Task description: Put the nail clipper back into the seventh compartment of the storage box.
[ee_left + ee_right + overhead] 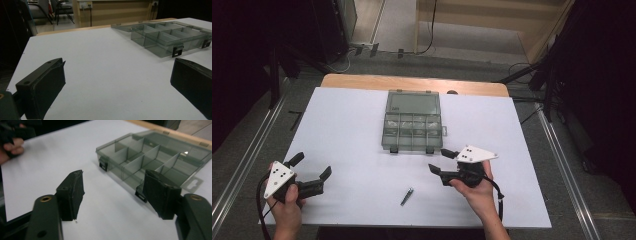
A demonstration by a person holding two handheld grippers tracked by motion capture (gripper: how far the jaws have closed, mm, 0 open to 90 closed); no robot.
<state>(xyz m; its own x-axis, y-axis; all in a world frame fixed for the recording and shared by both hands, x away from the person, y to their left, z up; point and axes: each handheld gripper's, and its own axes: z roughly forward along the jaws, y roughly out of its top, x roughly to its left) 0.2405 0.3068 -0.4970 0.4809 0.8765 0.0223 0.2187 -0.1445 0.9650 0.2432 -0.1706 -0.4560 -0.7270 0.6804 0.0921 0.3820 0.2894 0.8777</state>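
High view: left gripper is hovering at the desk's near-left corner, fingers spread and empty. Small dark tool is lying near the front edge, centre. Open compartment box is sitting mid-desk. Right gripper is hovering just before it, fingers spread, empty.

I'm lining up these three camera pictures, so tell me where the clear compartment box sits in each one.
High view: the compartment box sits at the table's centre, toward the far edge, lid open.
Left gripper view: upper right, beyond the right finger.
Right gripper view: upper centre to right, behind the fingers.
Shared landmark: the box's two black latches on its near wall.
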